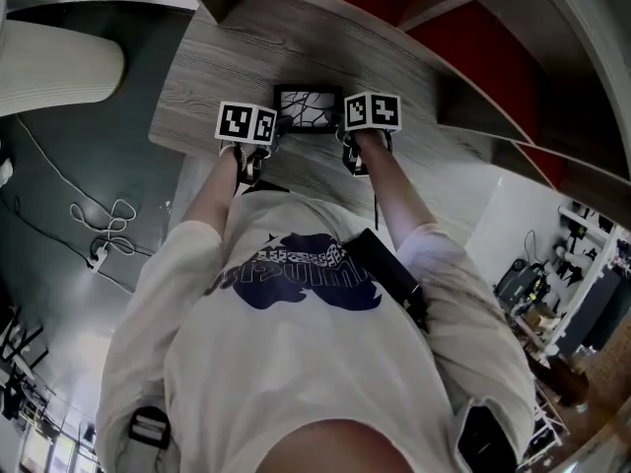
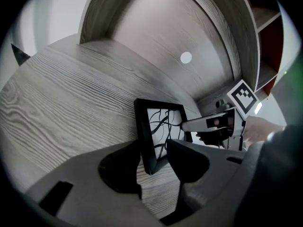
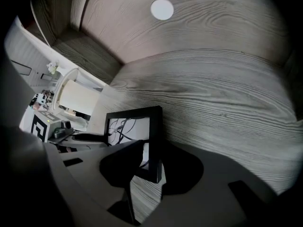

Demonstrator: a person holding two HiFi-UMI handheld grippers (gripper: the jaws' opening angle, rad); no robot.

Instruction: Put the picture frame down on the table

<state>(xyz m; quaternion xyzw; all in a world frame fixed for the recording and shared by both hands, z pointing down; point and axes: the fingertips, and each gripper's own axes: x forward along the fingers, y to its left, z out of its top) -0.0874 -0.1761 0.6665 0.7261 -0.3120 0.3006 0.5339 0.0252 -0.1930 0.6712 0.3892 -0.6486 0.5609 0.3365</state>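
A black picture frame (image 1: 308, 109) with a white print of dark lines is held between my two grippers over the grey wooden table (image 1: 217, 67). My left gripper (image 1: 264, 132) is shut on the frame's left edge (image 2: 146, 148), which runs down between its jaws. My right gripper (image 1: 347, 128) is shut on the frame's right edge (image 3: 154, 145). The frame stands roughly upright with its picture towards me. Its lower edge is close to the table; whether it touches, I cannot tell. Each gripper shows in the other's view: the right gripper (image 2: 208, 123) and the left gripper (image 3: 75, 137).
A wooden back panel with a white round spot (image 2: 186, 57) rises behind the table. Red-backed shelves (image 1: 473, 37) stand at the right. A cream rounded object (image 1: 59, 67) and loose cables (image 1: 104, 230) lie on the floor at the left, beyond the table's edge.
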